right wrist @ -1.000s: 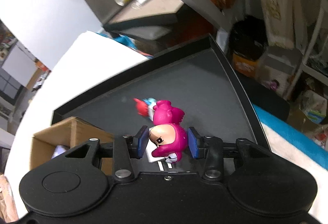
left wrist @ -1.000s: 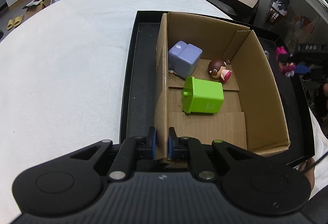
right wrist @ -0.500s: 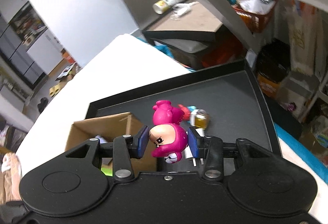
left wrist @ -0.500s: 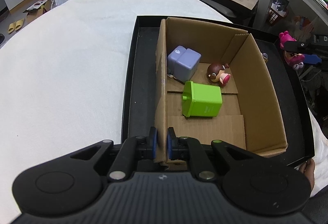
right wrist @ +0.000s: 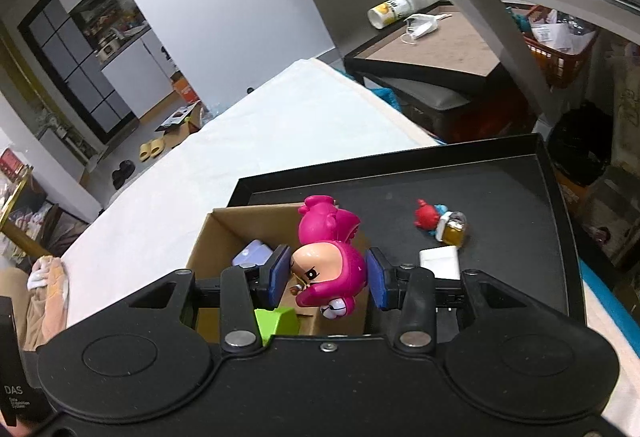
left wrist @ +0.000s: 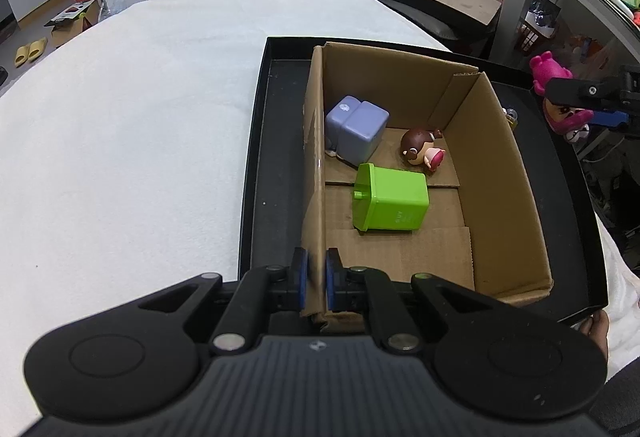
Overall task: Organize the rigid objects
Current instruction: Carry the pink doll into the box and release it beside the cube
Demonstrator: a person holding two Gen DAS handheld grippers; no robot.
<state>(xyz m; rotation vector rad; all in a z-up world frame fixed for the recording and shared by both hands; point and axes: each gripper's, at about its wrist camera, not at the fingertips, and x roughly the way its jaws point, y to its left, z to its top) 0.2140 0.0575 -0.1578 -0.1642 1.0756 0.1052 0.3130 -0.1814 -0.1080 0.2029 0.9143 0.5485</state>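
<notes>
Left tool (left wrist: 314, 283) pinching near-left wall of brown cardboard box (left wrist: 500, 173) in black tray (left wrist: 256, 165). Right tool (right wrist: 328, 275) clamping pink plastic figurine (right wrist: 328, 257), right of box rim, not yet over opening. Risks: early release = drop on tray; rim knock tips box if wall grip slips.

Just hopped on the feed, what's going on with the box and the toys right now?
The left tool is clamped on the near wall of the cardboard box, which sits in a black tray. The right tool grips a pink figure above the box. Inside already lie a green bin, a lavender block and a brown-haired doll. A red-and-blue toy and a white block lie on the tray.
</notes>
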